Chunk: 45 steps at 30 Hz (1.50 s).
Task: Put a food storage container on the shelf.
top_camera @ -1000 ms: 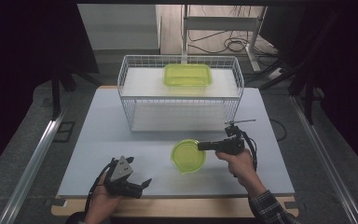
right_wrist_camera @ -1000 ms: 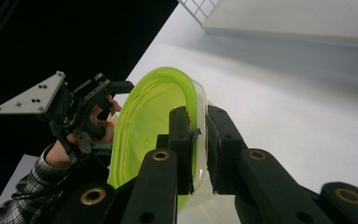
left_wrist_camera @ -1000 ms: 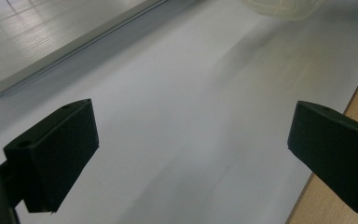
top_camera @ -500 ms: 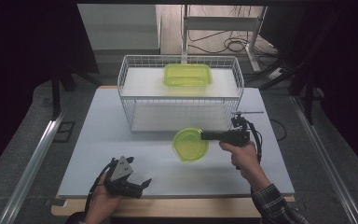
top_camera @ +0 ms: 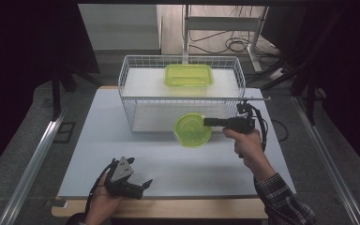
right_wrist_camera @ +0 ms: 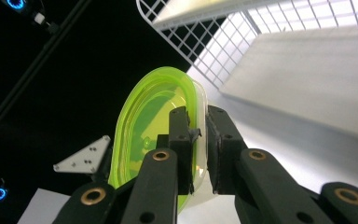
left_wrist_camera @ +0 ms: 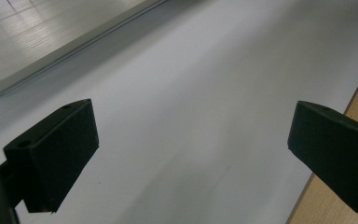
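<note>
My right gripper fingers clamped on green round lid rim, no readable writing, left gripper fingers wide over bare surface

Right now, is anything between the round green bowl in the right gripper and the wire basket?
The basket's front wire wall stands between them, right behind the bowl. The right gripper, clamped on the bowl's rim, would likely need to lift it over the top edge. Inside, a green tray sits at the back.

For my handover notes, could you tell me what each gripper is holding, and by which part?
The right gripper clamps the round green container by its rim; the left gripper holds nothing.
</note>
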Available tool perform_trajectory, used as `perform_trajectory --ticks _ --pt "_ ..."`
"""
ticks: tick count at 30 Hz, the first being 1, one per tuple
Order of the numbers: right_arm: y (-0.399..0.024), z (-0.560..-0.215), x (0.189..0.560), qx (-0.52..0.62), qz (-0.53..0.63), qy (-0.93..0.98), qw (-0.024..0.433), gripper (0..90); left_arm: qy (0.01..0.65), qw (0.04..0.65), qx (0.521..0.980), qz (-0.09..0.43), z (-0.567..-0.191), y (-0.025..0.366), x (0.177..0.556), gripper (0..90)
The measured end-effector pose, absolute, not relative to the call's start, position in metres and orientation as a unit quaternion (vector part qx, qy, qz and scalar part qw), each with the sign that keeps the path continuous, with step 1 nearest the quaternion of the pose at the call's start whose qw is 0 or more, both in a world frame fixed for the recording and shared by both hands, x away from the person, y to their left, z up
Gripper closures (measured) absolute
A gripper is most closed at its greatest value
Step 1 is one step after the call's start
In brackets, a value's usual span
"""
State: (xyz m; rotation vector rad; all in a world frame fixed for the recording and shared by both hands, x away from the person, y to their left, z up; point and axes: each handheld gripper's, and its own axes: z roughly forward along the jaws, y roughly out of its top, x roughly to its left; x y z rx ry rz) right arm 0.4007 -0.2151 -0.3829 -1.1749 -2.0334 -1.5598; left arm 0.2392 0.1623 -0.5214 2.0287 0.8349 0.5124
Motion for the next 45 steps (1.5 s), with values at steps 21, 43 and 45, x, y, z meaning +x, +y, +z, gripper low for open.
perform_trajectory --ticks 21,43,45 --pt "-0.218 -0.331 0.419 -0.413 -0.581 -0.686 0.149 81.8 0.335 0.43 0.813 0.206 -0.522 0.162 0.239 1.5" --pt "-0.207 -0.28 0.445 -0.426 -0.599 -0.67 0.106 81.8 0.338 0.438 0.808 0.204 -0.521 0.164 0.239 1.5" --pt "-0.206 -0.279 0.447 -0.427 -0.6 -0.669 0.103 81.8 0.338 0.437 0.808 0.204 -0.521 0.164 0.24 1.5"
